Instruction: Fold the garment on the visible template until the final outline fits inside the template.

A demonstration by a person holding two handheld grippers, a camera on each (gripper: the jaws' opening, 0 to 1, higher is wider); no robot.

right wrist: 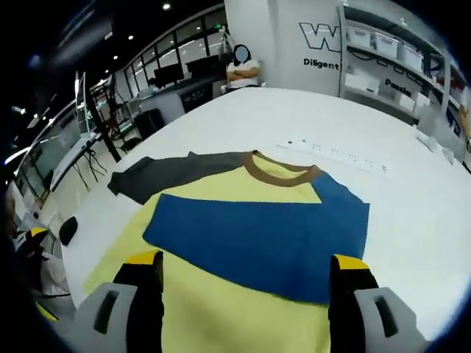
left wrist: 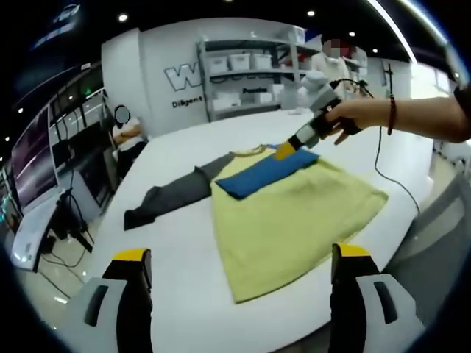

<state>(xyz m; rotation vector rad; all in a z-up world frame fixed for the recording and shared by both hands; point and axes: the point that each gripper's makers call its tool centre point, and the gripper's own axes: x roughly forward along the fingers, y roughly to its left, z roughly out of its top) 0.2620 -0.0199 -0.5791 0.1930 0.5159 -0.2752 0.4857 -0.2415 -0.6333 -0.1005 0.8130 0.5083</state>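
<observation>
The yellow garment [left wrist: 294, 220] lies flat mid-bench [left wrist: 184, 279], its blue sleeve [right wrist: 257, 243] folded across. Left claw [left wrist: 239, 290] gapes wide; right claw [right wrist: 246, 290], equally wide, hovers above the sleeve.

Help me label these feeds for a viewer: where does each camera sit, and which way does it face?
Left gripper view: rides the left gripper, held back at the table edge, facing across the white table at the yellow T-shirt with a blue sleeve folded over it; the person's hand holds the right gripper there.
Right gripper view: rides the right gripper, low over the shirt, facing its brown collar.
Shared: shirt, grey sleeve, table, grey shelving.
</observation>
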